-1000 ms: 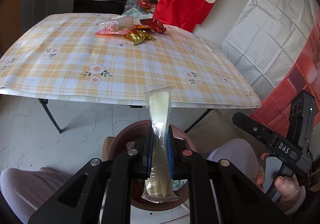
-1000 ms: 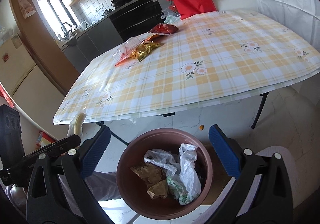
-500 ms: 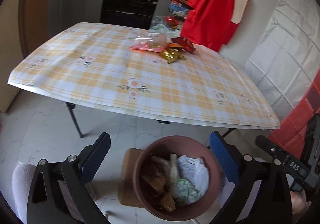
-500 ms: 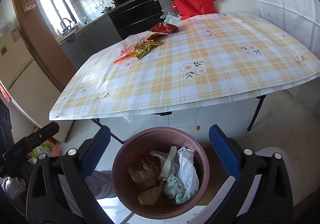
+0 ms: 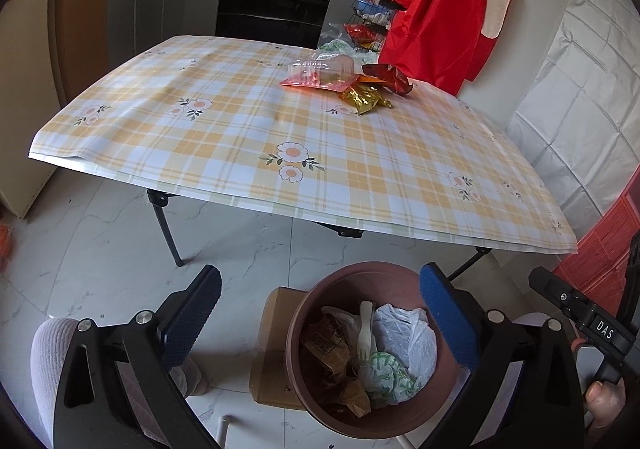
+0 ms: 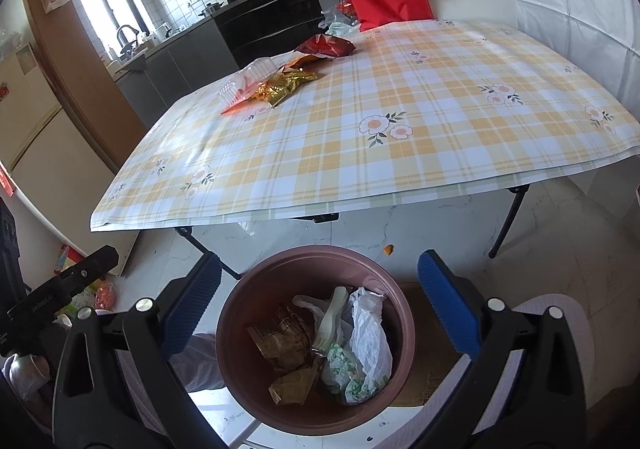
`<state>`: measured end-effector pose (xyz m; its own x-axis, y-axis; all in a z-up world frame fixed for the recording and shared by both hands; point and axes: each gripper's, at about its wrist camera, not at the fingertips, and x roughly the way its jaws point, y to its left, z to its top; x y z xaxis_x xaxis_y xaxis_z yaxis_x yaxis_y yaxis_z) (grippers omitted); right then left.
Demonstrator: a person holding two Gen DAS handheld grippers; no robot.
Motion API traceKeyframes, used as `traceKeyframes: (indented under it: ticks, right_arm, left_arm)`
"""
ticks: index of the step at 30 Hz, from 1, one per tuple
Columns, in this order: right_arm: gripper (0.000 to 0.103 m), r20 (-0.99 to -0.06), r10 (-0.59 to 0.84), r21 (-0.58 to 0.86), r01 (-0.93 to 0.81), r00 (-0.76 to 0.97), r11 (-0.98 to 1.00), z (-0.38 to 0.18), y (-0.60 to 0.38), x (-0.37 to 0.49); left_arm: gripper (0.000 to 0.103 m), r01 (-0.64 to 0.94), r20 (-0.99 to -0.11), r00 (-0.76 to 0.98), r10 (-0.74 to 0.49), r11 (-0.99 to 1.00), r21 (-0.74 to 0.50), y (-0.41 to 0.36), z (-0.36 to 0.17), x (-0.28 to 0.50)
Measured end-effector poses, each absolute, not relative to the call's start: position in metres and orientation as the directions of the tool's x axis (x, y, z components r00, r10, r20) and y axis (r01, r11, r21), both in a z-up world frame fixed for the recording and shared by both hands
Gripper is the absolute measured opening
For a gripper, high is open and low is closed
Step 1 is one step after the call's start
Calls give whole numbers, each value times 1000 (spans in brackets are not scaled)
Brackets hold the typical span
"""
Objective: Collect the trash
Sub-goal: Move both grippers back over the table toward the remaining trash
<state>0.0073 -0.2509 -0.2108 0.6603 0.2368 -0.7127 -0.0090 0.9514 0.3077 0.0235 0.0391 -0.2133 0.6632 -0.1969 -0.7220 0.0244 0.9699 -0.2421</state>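
Note:
A brown round bin point(image 5: 316, 301) point(image 6: 244, 301) stands on the floor in front of the table. It holds several wrappers, a white plastic bag and a wrapped plastic fork point(image 5: 364, 329) point(image 6: 330, 313). My left gripper point(image 5: 320, 309) is open and empty above the bin. My right gripper point(image 6: 320, 297) is open and empty over the bin too. On the table's far side lie a clear plastic box point(image 5: 320, 69) point(image 6: 248, 83), a gold wrapper point(image 5: 364, 99) point(image 6: 284, 85) and a red wrapper point(image 5: 390, 77) point(image 6: 326, 47).
The table has a yellow plaid floral cloth point(image 5: 260, 137) point(image 6: 400, 121) and folding black legs point(image 5: 166, 225). A cardboard piece point(image 5: 270, 337) lies under the bin. A red garment point(image 5: 444, 9) hangs behind the table. My knees flank the bin. Kitchen counters stand behind.
My left gripper opened and dropped the wrapped fork into the bin, then pulled left and up. The right gripper stayed open over the bin.

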Motion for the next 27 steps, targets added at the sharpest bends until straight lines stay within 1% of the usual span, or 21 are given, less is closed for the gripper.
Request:
traceKeyframes:
  ticks: [10, 16, 21, 27]
  right_arm:
    - [97, -741, 226, 301, 12, 632, 954, -216, -257, 29]
    - [97, -745, 209, 296, 34, 634, 955, -206, -261, 59]
    - [97, -745, 193, 270, 25, 638, 963, -197, -263, 87]
    - [97, -753, 137, 194, 19, 644, 981, -189, -264, 128]
  left_arm:
    - [97, 22, -733, 659, -172, 977, -210, 46, -213, 42]
    - [97, 25, -729, 671, -137, 986, -162, 49, -206, 65]
    - [97, 64, -715, 687, -131, 991, -120, 45, -195, 94]
    - [97, 140, -699, 702, -136, 989, -51, 34, -187, 139]
